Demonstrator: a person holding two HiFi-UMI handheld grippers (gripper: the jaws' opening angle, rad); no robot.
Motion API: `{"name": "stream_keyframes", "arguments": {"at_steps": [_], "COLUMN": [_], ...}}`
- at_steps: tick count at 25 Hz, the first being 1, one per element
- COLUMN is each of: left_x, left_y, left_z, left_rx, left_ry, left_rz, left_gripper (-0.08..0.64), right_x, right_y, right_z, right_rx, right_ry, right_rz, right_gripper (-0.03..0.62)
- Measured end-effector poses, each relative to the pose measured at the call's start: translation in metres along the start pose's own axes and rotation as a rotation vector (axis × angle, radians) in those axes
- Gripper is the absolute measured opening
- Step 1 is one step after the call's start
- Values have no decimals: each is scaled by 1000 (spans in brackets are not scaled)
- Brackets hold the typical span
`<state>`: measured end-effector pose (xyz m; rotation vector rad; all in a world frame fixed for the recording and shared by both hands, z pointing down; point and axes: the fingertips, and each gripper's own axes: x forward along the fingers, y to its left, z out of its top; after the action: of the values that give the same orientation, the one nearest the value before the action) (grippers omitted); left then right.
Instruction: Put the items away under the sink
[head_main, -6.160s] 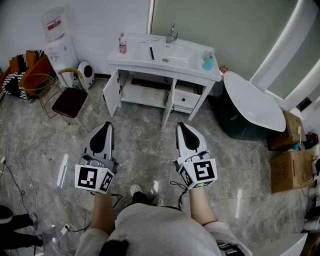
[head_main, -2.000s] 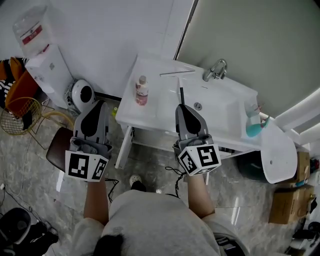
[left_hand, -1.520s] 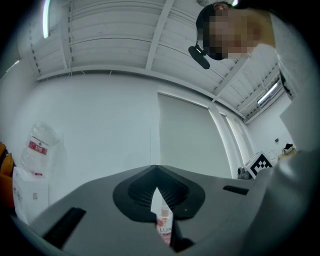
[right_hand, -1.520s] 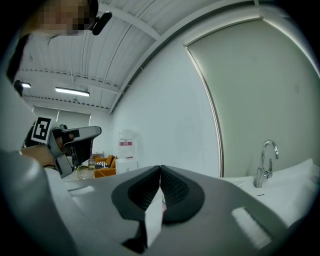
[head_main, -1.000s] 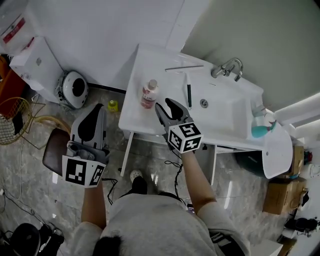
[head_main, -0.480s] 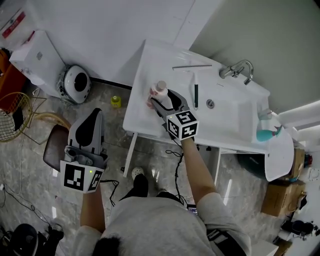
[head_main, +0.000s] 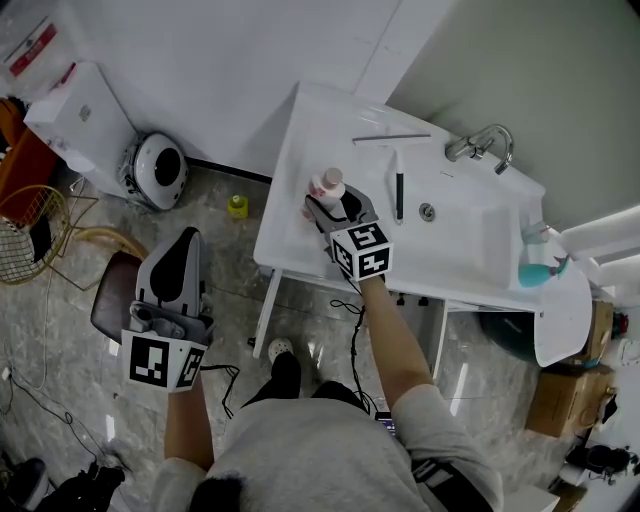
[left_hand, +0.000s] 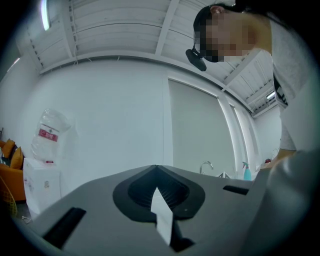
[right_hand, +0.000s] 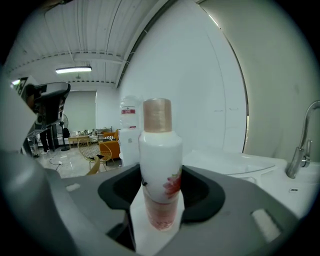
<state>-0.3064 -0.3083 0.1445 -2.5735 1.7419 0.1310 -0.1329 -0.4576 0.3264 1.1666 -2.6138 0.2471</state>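
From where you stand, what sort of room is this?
Probably a bathroom corner set up inside a bigger workroom: a white sink vanity with a faucet and a bottle on top, yet a water dispenser stands nearby against the wall.

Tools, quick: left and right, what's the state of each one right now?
Left tool: closed, empty.
Right tool: closed on the white bottle.
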Motion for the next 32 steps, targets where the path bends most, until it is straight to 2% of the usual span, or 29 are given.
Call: {"name": "stream_keyframes", "arguments": {"at_steps": [5,9,13,22,32], "left_x": [-4,-4,-5,-14,-37], "left_y": [-4,-11,-25,-80,-162], "left_z": [2,6,12,32,44], "left_rx": [6,10,17,33,15], "left_ry": [-1,-9,-22,-60,-97], "left_rz": [-8,-15,-31,-52,-58], "left_gripper": [-2,-2,-2,-2,-2], "right_x": [-11,-31,-59,-151,-256], "right_y": [5,6,10,19,26], "right_z": [-3,0,21,60,52], "right_rx": [-20,33,64,53,48], "right_ry": [-8,-41,-94,-189,-224], "right_rz": [-53,-73,-76,-79,-62], "right_gripper": [241,239,241,241,241]}}
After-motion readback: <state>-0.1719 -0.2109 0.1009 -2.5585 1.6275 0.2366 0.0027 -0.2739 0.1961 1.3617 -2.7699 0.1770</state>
